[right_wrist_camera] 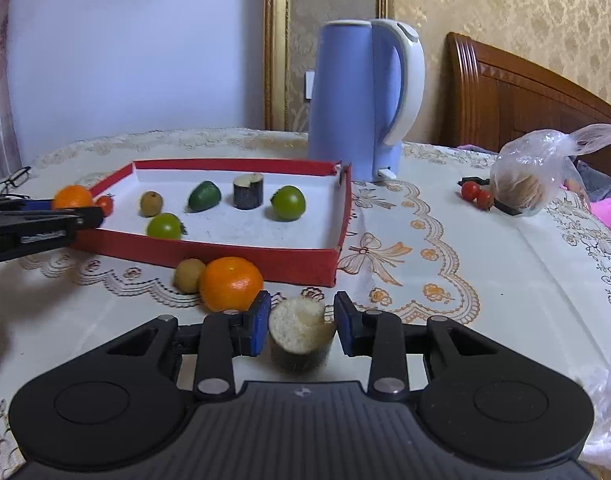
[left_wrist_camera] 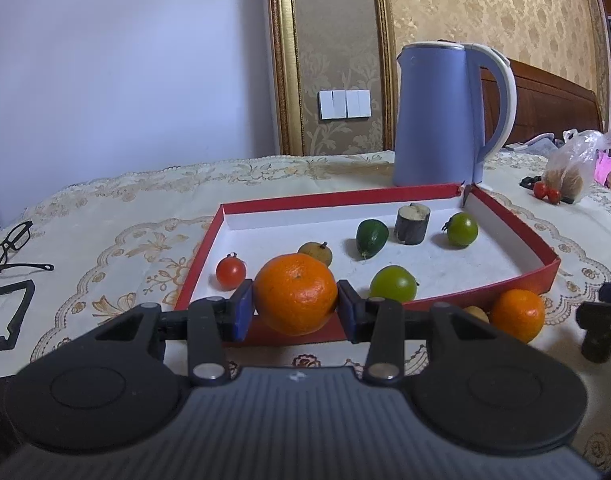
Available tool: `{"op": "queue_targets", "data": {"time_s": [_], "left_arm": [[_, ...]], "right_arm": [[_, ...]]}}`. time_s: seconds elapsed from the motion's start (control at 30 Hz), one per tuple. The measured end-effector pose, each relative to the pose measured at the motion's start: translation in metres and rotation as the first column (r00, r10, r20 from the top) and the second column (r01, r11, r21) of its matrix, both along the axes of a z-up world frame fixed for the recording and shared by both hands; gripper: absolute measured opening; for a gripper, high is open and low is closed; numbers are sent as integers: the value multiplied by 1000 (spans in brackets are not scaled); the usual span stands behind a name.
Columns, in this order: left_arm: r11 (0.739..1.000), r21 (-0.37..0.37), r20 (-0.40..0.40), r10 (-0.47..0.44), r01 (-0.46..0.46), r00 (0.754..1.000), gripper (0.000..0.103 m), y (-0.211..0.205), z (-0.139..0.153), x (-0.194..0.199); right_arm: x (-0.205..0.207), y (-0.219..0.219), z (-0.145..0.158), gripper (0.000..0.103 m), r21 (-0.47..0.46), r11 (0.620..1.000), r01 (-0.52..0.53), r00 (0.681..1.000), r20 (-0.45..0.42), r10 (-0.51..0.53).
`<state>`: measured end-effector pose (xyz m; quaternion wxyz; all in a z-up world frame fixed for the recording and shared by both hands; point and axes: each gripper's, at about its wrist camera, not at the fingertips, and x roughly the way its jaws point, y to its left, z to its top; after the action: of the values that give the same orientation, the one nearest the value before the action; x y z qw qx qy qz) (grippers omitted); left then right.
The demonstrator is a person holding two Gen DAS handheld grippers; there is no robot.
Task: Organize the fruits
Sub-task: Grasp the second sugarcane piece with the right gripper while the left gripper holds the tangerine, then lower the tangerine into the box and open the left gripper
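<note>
Left gripper [left_wrist_camera: 295,306] clamped on an orange mandarin [left_wrist_camera: 295,294], stem end tipped up toward the camera, held right over the near wall of the red tray [left_wrist_camera: 545,270]. Right gripper [right_wrist_camera: 301,330] shut on a dark-skinned cut stalk piece [right_wrist_camera: 299,334], short cylinder standing roughly upright, pale cut face up, just above the lace tablecloth [right_wrist_camera: 445,264] in front of the tray. Second mandarin [right_wrist_camera: 230,283] and a small tan fruit [right_wrist_camera: 189,275] touching each other just outside the tray's near wall. Inside: another stalk piece [right_wrist_camera: 248,191] upright, two green fruits, a dark green pointed one [right_wrist_camera: 203,196] lying tilted, a red tomato [left_wrist_camera: 230,272]. Blue kettle [right_wrist_camera: 361,100] behind the tray.
</note>
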<state>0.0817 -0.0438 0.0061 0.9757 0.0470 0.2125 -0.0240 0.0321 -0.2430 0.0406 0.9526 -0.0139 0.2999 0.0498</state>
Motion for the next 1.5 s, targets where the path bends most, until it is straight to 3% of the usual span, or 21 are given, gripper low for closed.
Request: {"op": "queue_targets", "data": {"time_s": [0.1,0.47,1.37,1.43,1.5], "left_arm": [[1000,-11,-22,2,-2,1000,40,1,0,2],[997,67,-45,32,-29,999,40,-7,13,24],[975,171,-145,166,-141,975,40,-11,1,146],[978,161,-155,158,-133,975,43,-10,1,149],[978,153,-143,166,-144,976,54,-8,3,146]], "right_arm": [[-6,1,5,34,1,1000,-7,1000,17,7],[-21,2,14,34,20,999,-39,998,58,38],[-28,-2,30,34,21,997,-73,993,98,70],[-27,-1,30,34,23,997,-74,993,99,71],[-27,0,31,34,23,997,-76,992,100,73]]}}
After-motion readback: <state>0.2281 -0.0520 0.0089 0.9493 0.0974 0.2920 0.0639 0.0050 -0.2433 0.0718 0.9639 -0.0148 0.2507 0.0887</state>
